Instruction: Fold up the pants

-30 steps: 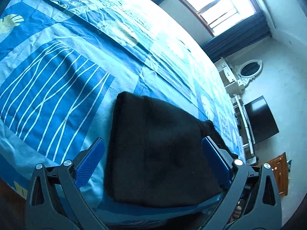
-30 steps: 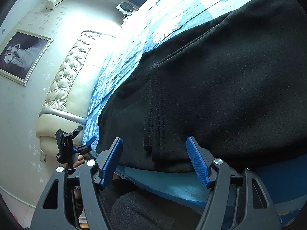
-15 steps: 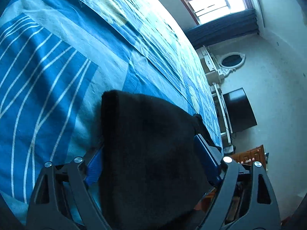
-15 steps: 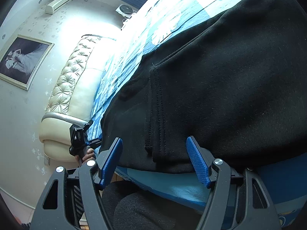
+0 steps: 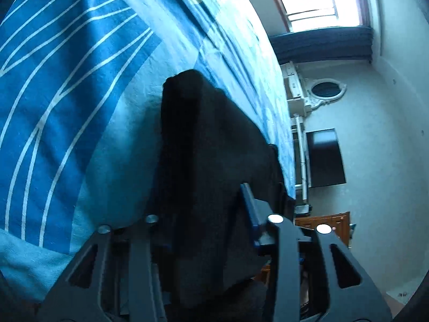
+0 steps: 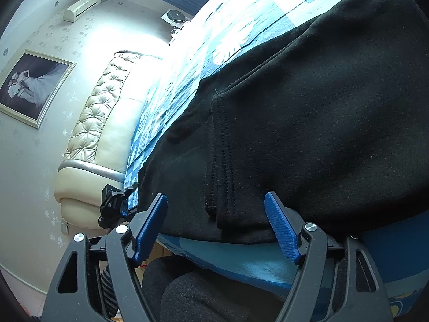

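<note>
- The black pants [image 6: 308, 112] are lying on the bed [image 5: 67, 107], near its edge, on top of the blue sheet with the white line pattern.
- Left gripper [image 5: 211, 214] has its fingers pinched onto a bunched-up end of the pants [image 5: 209, 145]. The cloth fills the whole gap between them and stands up off the bed in a ridge.
- Right gripper [image 6: 215, 225] is spread wide with its blue pads [image 6: 280, 228] either side of the pants' hem, at the bed's near edge. Nothing is between them yet, and the hem seam sits just past the tips.
- The left gripper [image 6: 114, 206] also shows in the right view, at the pants' far end by the padded headboard [image 6: 99, 123].
- A window [image 5: 316, 2] and a dark TV [image 5: 324, 158] are off past the bed's foot side.
</note>
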Tool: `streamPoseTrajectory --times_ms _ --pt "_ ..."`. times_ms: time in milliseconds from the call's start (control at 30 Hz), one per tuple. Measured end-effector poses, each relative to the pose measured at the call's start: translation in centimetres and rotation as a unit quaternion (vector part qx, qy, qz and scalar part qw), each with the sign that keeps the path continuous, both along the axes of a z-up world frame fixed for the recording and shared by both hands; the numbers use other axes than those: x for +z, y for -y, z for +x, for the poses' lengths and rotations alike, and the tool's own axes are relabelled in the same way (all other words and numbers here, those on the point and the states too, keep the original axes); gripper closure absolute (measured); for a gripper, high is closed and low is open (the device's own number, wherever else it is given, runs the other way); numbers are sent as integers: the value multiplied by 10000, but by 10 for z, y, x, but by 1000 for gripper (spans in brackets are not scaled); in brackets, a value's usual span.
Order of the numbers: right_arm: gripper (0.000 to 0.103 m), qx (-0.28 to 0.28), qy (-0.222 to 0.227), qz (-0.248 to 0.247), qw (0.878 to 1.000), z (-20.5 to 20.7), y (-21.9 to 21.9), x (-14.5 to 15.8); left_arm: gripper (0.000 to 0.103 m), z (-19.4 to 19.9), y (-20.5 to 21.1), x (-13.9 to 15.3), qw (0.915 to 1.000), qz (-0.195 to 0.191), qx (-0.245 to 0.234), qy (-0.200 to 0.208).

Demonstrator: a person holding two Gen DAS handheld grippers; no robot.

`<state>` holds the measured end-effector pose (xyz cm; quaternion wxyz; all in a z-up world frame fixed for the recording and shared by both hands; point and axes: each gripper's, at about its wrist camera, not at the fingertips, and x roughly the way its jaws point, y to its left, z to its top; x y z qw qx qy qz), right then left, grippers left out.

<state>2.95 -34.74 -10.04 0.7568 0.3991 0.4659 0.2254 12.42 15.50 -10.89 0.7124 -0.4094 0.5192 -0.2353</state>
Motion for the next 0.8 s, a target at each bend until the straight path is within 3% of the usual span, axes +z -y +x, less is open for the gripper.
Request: streamPoseTrajectory --times_ms 67,167,400,500,600,700,800 --pt "29 -9 4 16 10000 0 0 0 87 0 3 0 9998 14 87 -168" --pt "29 -51 -15 70 10000 -1 2 1 90 0 6 15 9993 135 246 -255" --pt "29 25 -13 -212 9998 -1 -1 19 90 -2 43 101 9974 653 45 308" --pt "28 -30 26 -340 9994 -1 2 28 90 -5 76 141 9915 1115 -233 635" --pt "18 -276 -1 -241 9993 -1 13 36 90 -13 112 170 9847 1403 -501 904" --pt "17 -563 -97 -75 9983 -1 28 39 90 -20 156 192 9748 1741 -780 1154" --pt "17 -819 -89 -323 9961 -6 42 46 90 -28 196 202 9625 2137 -987 1345"
